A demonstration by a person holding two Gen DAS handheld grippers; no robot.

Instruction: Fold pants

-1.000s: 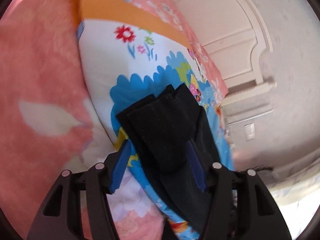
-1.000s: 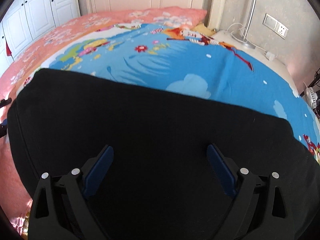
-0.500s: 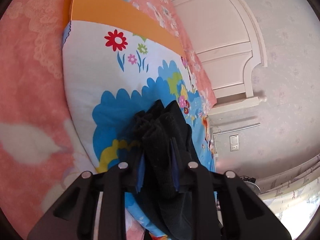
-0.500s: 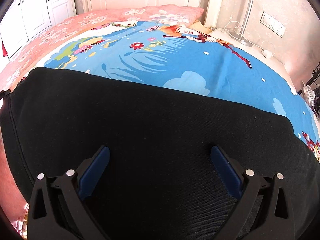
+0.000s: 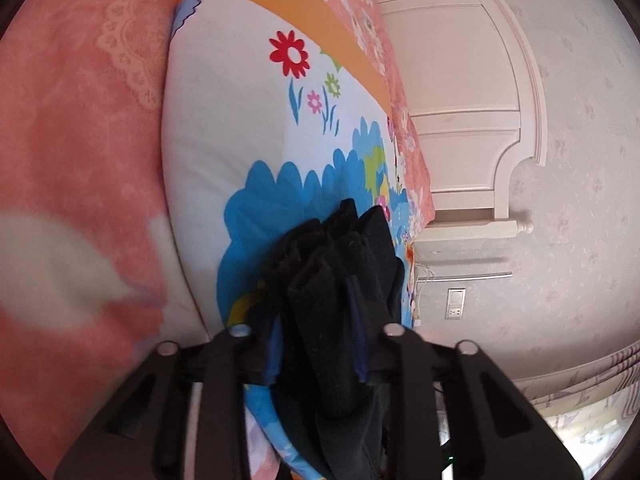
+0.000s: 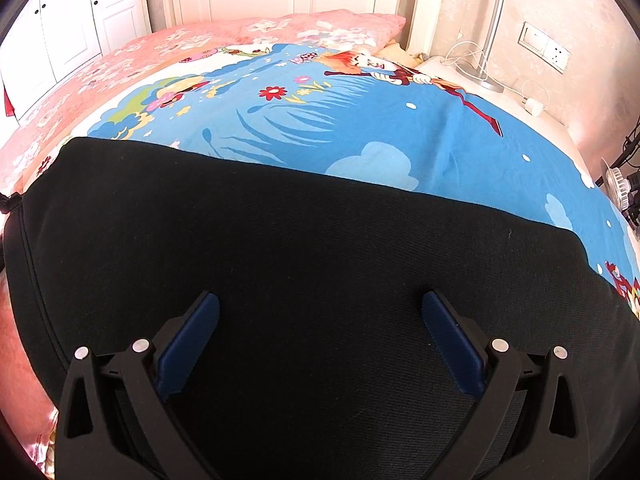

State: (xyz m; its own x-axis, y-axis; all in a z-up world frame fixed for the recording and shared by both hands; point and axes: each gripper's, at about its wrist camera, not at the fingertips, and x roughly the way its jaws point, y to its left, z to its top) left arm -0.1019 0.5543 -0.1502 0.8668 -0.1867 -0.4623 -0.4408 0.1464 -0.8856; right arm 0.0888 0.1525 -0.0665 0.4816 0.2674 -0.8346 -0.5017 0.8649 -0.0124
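- Left gripper (image 5: 316, 344): fingers pinch a bunched end of the pants (image 5: 340, 280).
- Right gripper (image 6: 320, 320): fingers spread, hovering over pants lying flat on the bed (image 6: 400, 128).
- Folding looks barely begun; most remains.

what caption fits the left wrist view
Left gripper shut on bunched black pants over a cartoon sheet.
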